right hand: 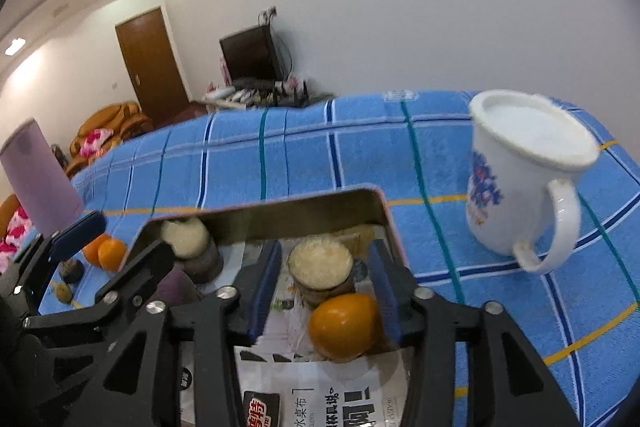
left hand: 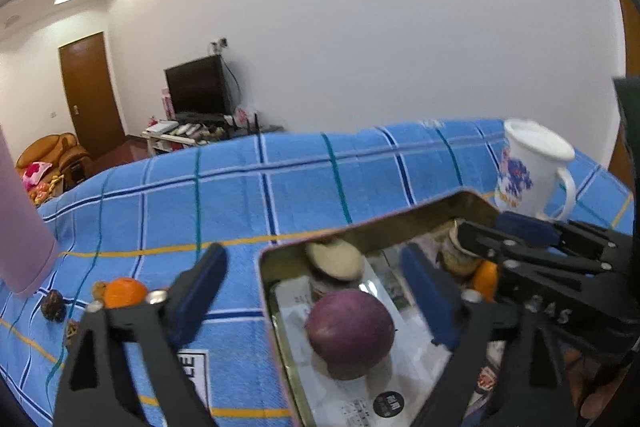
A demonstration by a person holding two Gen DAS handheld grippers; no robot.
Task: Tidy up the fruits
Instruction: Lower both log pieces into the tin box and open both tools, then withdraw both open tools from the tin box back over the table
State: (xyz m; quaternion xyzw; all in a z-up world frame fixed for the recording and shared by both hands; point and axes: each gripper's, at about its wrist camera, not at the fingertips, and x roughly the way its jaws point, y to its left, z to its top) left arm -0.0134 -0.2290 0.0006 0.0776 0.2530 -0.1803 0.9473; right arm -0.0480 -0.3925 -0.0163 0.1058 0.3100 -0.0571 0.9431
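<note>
Right claw [right hand: 324, 295] wide over orange [right hand: 344, 325] in tin [right hand: 384, 215] | left claw [left hand: 316, 291] wide | I judge orange firm, smooth; grip mid-sides.

left tool [left hand: 316, 301] | black frame, blue pads, silver screws, possibly "AS" marking

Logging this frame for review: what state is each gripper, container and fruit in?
Left gripper: open, holds nothing.
Right gripper: open, astride the orange, not clamped.
Tin: open, no lid on it.
Orange: in the tin.
Purple fruit: in the tin.
Mug: upright, lid on.
Two oranges: on the cloth, outside the tin.
</note>
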